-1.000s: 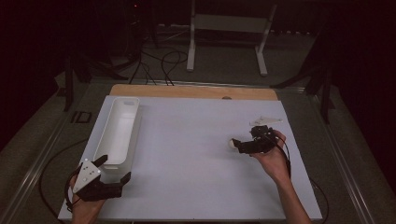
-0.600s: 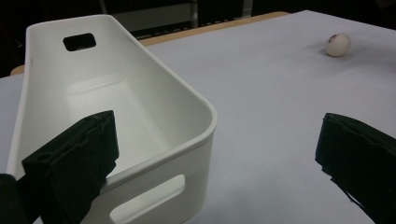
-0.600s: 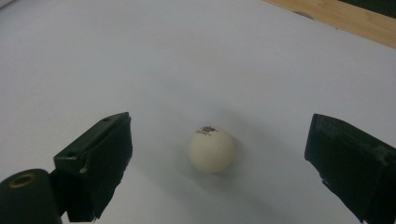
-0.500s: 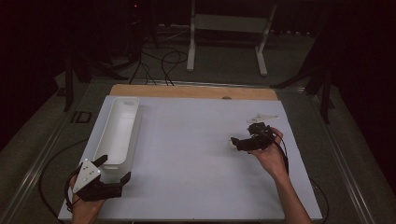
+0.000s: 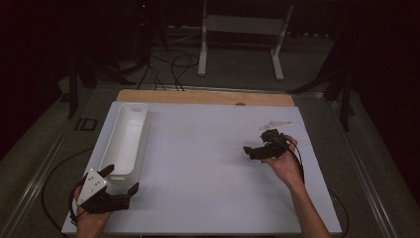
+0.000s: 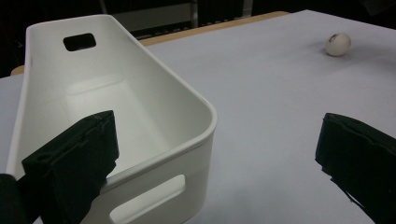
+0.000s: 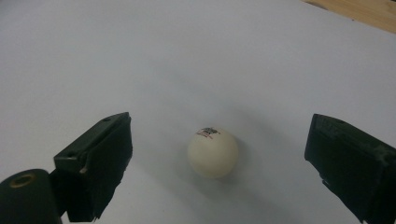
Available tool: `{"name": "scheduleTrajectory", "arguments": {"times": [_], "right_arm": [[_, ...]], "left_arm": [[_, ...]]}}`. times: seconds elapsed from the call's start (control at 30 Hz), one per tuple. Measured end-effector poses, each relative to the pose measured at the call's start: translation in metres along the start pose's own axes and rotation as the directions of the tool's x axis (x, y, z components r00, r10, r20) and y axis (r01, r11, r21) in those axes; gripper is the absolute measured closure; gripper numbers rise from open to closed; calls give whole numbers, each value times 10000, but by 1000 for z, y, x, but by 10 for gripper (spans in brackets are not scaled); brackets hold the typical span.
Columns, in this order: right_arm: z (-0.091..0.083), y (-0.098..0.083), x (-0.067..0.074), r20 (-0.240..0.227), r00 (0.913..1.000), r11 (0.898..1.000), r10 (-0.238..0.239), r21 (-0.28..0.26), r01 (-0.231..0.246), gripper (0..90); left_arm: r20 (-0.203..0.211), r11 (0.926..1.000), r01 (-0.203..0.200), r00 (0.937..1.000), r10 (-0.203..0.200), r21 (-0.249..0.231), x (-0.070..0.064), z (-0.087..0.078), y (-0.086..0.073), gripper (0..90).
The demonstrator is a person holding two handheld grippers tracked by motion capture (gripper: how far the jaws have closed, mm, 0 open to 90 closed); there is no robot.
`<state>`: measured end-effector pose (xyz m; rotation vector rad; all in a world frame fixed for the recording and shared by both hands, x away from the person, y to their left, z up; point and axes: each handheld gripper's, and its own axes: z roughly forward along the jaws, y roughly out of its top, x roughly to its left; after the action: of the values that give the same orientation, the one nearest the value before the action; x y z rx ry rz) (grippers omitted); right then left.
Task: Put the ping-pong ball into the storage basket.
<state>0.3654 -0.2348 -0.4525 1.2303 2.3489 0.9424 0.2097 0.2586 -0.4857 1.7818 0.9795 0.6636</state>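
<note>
Lying along the left side of the white table sheet [image 5: 198, 163], a long white bin [image 5: 125, 140] runs from near to far, with a slot handle cut into each end wall and nothing inside it. At its near end the left gripper [image 5: 120, 184] sits low by the table's near-left corner, held in the person's left hand [image 5: 88, 222], a grey three-cornered plate [image 5: 92, 185] on its top. In the left gripper view its jaws are spread wide and grip nothing: one black jaw hangs over the bin's near rim, inside the opening, and the other stands out over the bare sheet to the right of the bin, so the near end wall lies between them. Whether the inner jaw touches the rim I cannot tell.

Across the empty middle of the sheet, a small white ball [image 7: 213, 152] with a little red and dark printed mark rests on the surface at right of centre; in the left gripper view it shows far off at the upper right [image 6: 338, 45]. The right gripper [image 5: 249, 151], held in the right hand [image 5: 285, 163], points left toward it. In the right gripper view its jaws gape wide, the ball between them on the sheet, clear of both. A strip of bare wooden tabletop [image 5: 208, 97] shows along the far edge.
</note>
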Motion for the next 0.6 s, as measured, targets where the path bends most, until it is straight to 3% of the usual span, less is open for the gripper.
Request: {"name": "scheduleTrajectory", "arguments": {"times": [0.43,0.6], "right_arm": [[8,1,-2,-59,10000,9996,-73,278,75,72],[11,5,3,165,9989,9977,-448,525,438,72]], "left_arm": [[-5,10000,-18,10000,18,15,0,0,0,0],[-18,10000,14,10000,-14,-22,1,-1,0,0]]}}
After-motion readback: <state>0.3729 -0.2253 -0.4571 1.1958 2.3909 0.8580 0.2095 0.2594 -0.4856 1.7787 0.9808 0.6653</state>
